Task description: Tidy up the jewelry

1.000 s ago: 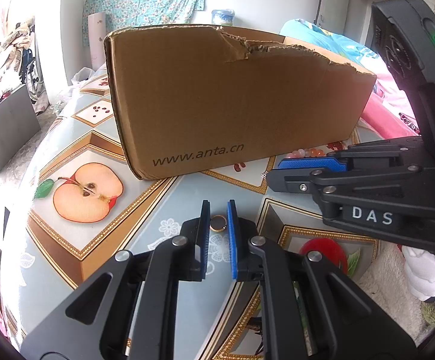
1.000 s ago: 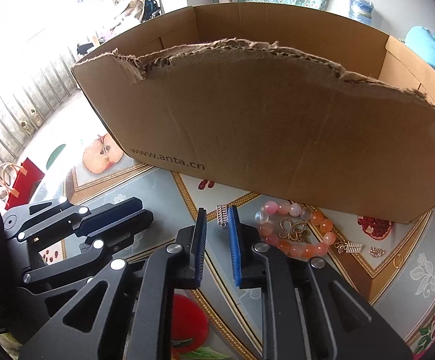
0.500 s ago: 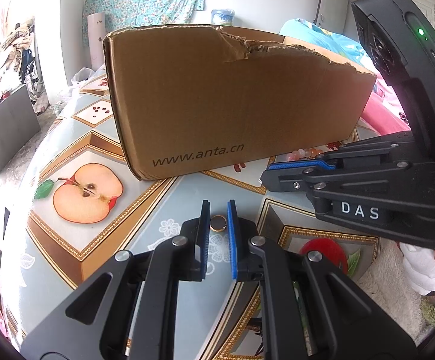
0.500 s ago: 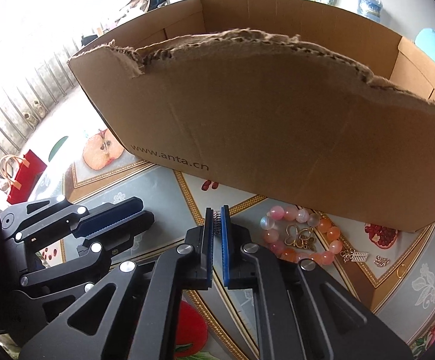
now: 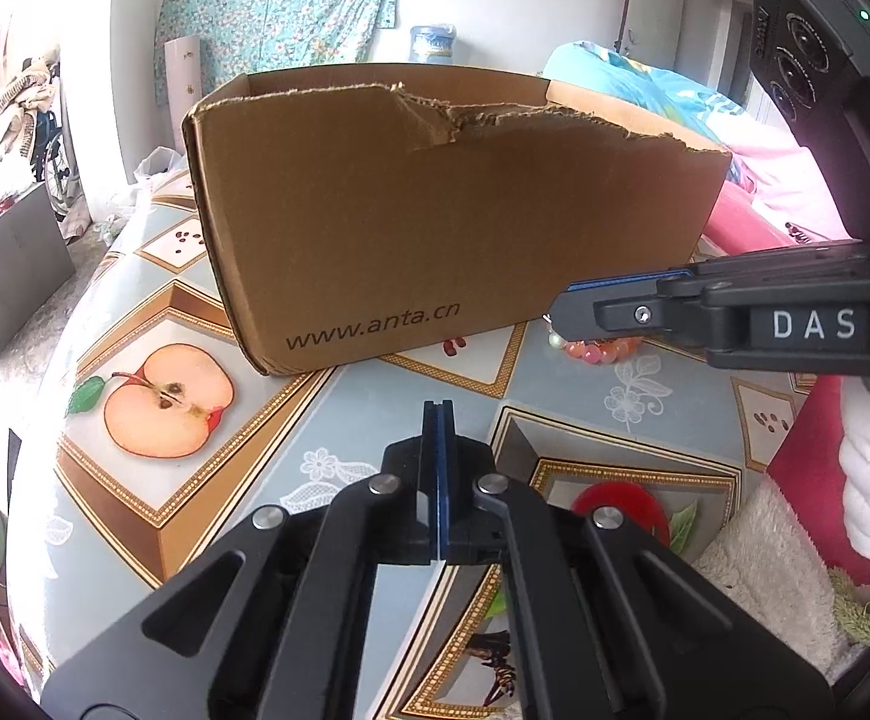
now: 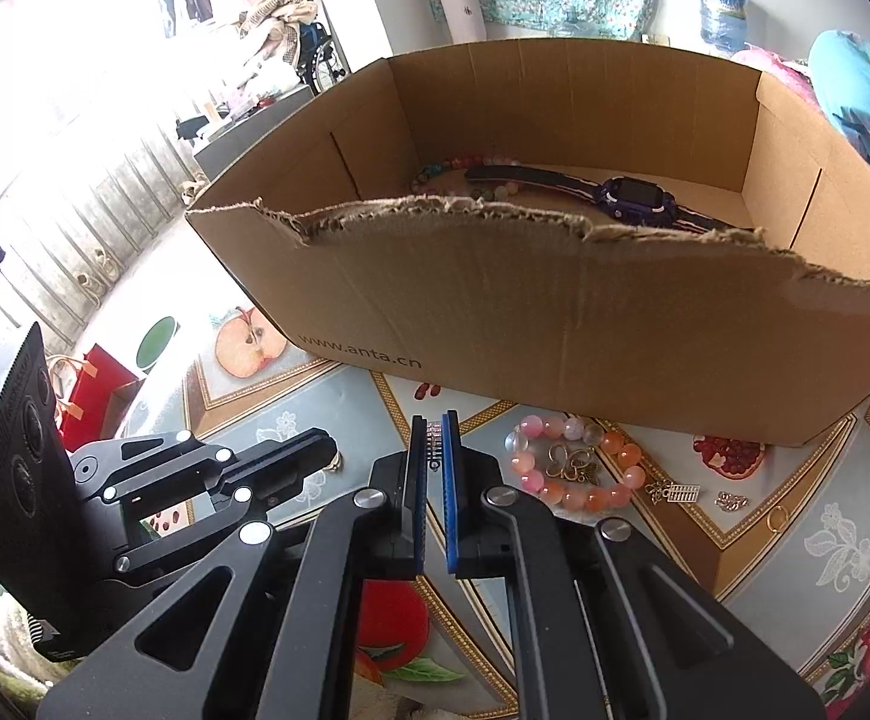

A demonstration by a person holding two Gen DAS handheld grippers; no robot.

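Gripping a small silver charm point(image 6: 434, 447) in clenched jaws, the right gripper point(image 6: 434, 438) is needing to clear the torn brown cardboard box point(image 6: 555, 324) wall.

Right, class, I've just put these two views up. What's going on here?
A person with a gripper in each hand is sorting jewelry into a cardboard box on a fruit-patterned table. The right gripper has its jaws shut on a small silver charm in front of the box. The left gripper is shut; whether it holds anything cannot be told. A watch and a bead bracelet lie in the box. A pink bracelet and loose charms lie outside on the table.
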